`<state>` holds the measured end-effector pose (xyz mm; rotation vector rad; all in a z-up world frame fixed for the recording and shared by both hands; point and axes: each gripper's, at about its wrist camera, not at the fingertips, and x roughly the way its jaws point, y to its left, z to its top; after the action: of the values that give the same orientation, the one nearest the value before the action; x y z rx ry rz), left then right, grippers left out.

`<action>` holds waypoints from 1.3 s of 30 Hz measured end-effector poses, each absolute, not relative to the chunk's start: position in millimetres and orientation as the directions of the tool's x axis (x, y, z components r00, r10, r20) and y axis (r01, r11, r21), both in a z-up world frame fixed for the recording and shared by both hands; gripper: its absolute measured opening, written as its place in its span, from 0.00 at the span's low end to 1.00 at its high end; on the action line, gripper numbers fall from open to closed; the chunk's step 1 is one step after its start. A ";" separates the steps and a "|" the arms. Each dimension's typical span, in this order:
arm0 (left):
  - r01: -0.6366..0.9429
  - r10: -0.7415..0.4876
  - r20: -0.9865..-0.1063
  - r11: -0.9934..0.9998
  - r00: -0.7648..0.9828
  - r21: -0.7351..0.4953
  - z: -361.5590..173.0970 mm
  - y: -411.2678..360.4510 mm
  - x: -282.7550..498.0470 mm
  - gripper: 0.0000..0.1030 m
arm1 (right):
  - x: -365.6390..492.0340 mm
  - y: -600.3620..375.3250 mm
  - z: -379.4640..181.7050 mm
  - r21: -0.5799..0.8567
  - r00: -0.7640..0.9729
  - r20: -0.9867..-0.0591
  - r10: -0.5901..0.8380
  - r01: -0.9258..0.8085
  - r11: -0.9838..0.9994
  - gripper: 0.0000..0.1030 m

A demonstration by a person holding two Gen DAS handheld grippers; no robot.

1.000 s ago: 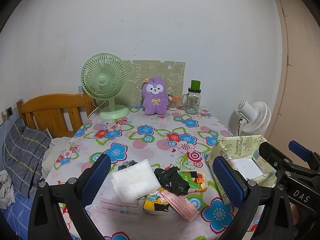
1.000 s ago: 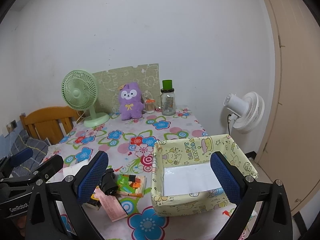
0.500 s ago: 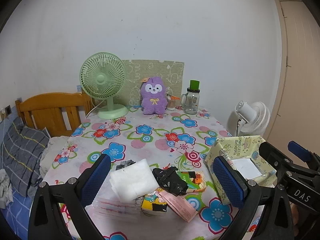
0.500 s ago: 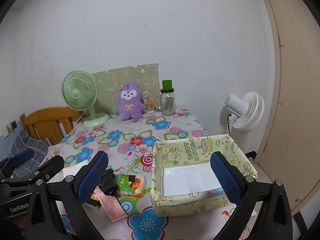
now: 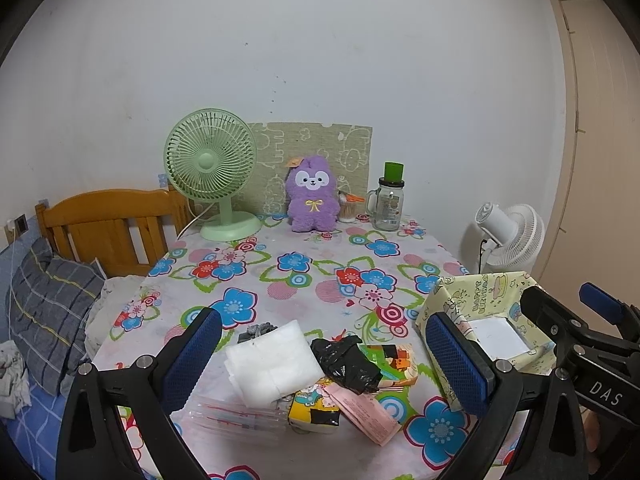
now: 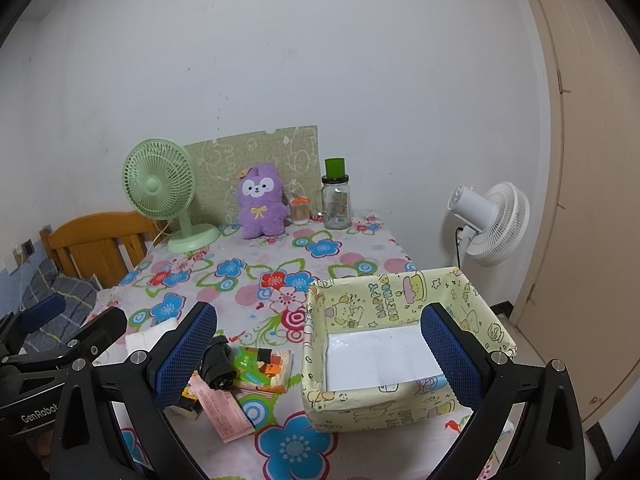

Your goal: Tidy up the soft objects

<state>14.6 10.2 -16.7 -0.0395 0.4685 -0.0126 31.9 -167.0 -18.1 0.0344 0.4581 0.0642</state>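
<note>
A pile of soft items lies at the table's near edge: a white folded pad (image 5: 272, 360), a crumpled black bag (image 5: 346, 362), a colourful tissue pack (image 5: 394, 360), a yellow tissue pack (image 5: 314, 408) and a pink packet (image 5: 364, 406). A yellow patterned box (image 6: 404, 336) with a white bottom stands to their right. My left gripper (image 5: 324, 360) is open above the pile. My right gripper (image 6: 320, 356) is open above the box's left wall. The black bag (image 6: 218, 364) and colourful pack (image 6: 262, 366) also show in the right wrist view.
At the back of the floral table (image 5: 320, 272) stand a green fan (image 5: 212, 168), a purple plush (image 5: 312, 200), a small jar (image 5: 347, 206) and a glass bottle with a green cap (image 5: 389, 200). A wooden headboard (image 5: 108, 224) is left; a white floor fan (image 6: 488, 220) is right.
Both views have shifted only slightly; the left gripper has drifted a little. Nothing was grasped or moved.
</note>
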 end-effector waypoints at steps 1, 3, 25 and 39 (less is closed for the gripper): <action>0.003 -0.021 -0.450 0.999 0.893 -0.041 -16.9 10.3 14.2 1.00 | 31.8 -167.4 -18.2 0.048 0.896 -0.439 0.070 -0.054 0.997 1.00; 0.004 -0.022 -0.452 0.999 0.892 -0.040 -17.0 10.2 14.3 1.00 | 31.9 -167.0 -18.7 0.047 0.896 -0.438 0.071 -0.056 0.997 1.00; 0.011 -0.036 -0.472 0.998 0.881 -0.056 -25.6 18.6 26.6 0.99 | 48.0 -162.8 -21.8 0.070 0.888 -0.452 0.087 -0.062 0.996 1.00; 0.015 -0.033 -0.508 0.999 0.861 -0.039 -37.0 30.9 36.8 0.98 | 65.7 -135.9 -28.5 0.097 0.875 -0.465 0.136 -0.103 0.990 0.98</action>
<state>36.8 30.9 -37.0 -0.0343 0.5335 -0.0251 65.7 -135.9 -28.5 0.0700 0.4899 0.1250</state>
